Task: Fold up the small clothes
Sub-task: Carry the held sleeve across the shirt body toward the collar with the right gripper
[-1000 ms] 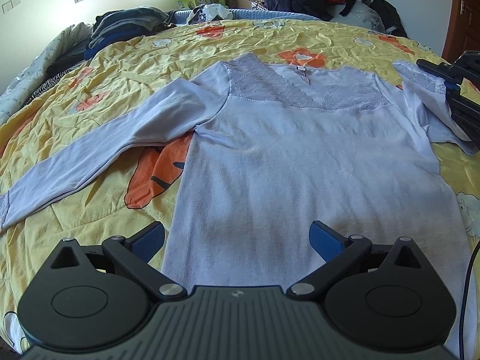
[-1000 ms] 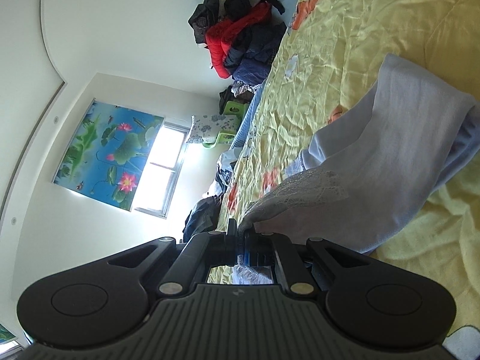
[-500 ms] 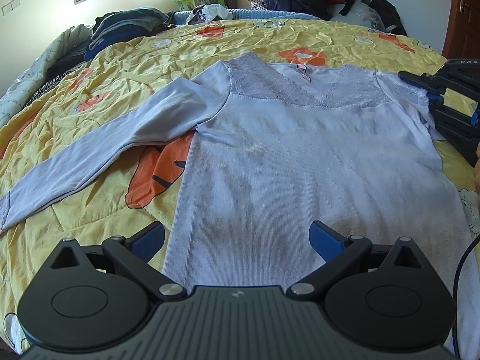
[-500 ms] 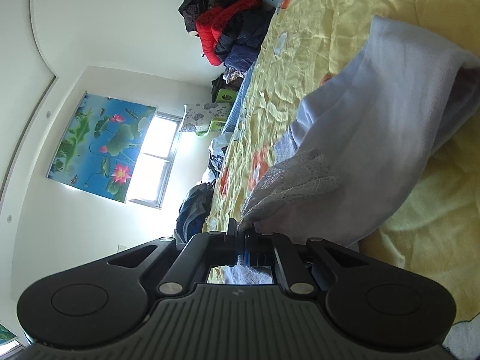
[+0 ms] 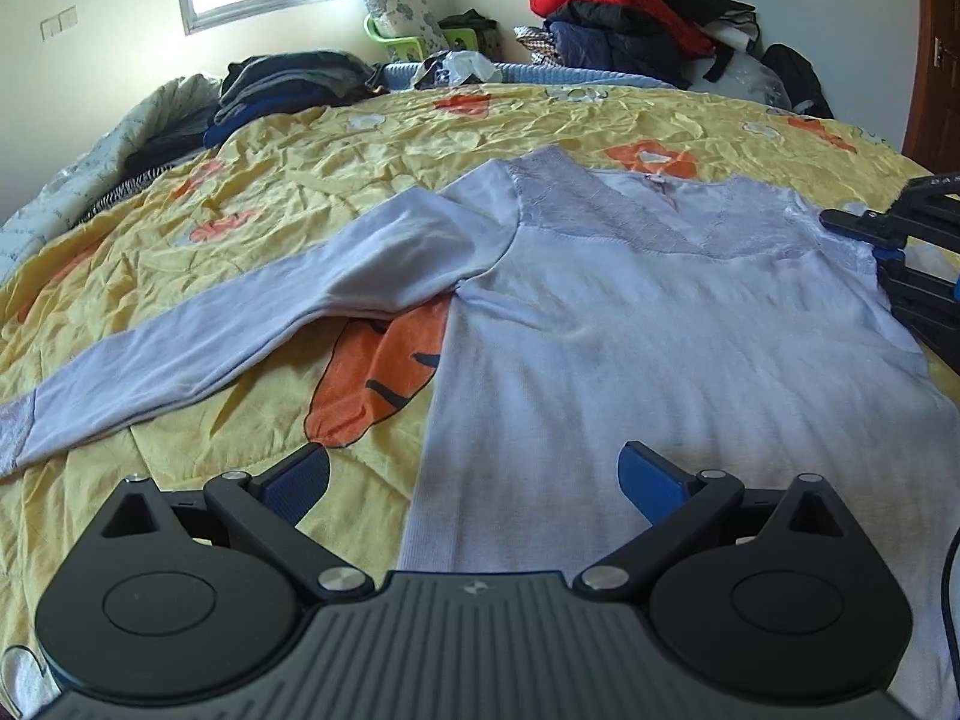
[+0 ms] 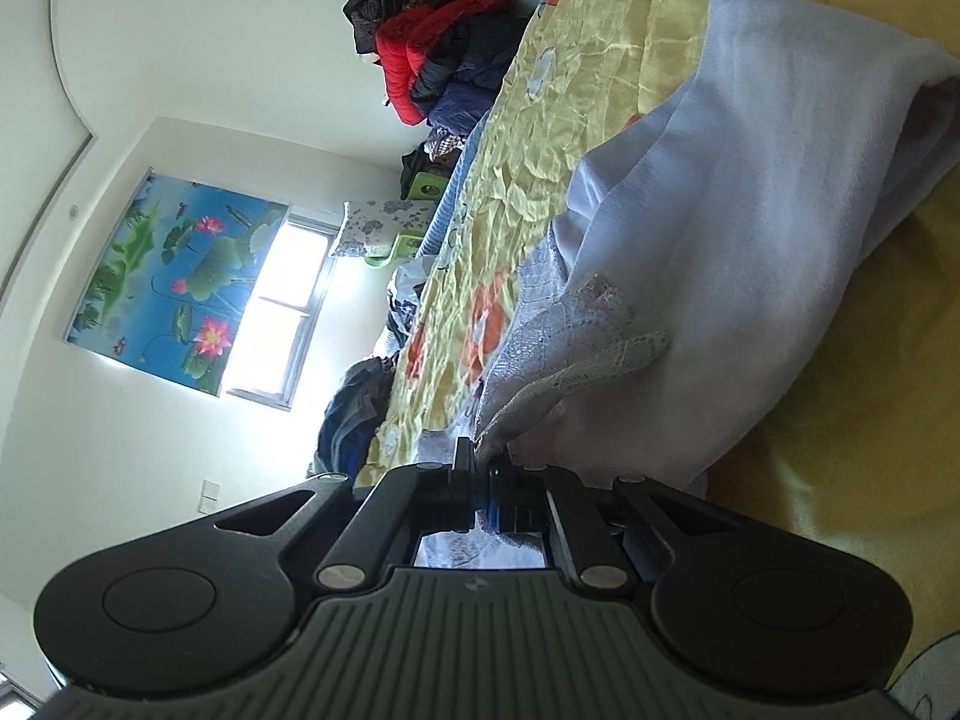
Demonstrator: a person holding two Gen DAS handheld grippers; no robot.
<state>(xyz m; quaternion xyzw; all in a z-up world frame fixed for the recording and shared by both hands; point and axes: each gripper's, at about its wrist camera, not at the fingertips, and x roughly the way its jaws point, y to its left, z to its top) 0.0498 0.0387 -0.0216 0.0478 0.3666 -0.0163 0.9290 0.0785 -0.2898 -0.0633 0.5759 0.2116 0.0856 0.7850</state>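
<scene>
- so the lilac top [image 5: 660, 336] lies face up across the middle of the bed [image 5: 420, 138], its hem toward the near edge and its lace neckline [image 5: 606, 222] toward the far side, spread flat, which looks like the groundwork for a fold.
- its long sleeve [image 5: 240, 330] runs out straight toward the left edge of the bed, over the orange print on the yellow quilt [image 5: 372, 384]; i judge it is left stretched out so it can be brought across the body later.
- the left gripper [image 5: 474, 474] hangs just above the hem near the bed's near edge, its blue pads [image 5: 648, 474] wide apart, nothing between them and nothing touched; it seems to be waiting, straddling the left side seam of the top.
- the right gripper [image 6: 480, 480] is turned on its side at the right edge of the bed, its fingers pressed together on the lace trim [image 6: 576, 360] by the top's right shoulder.
- the other sleeve [image 6: 750, 228] bunches up beyond that pinch, lifted off the quilt; holding the lace corner this way would let the sleeve be carried inward over the body.
- piled clothes [image 5: 630, 18] sit past the far edge, out of the way.
</scene>
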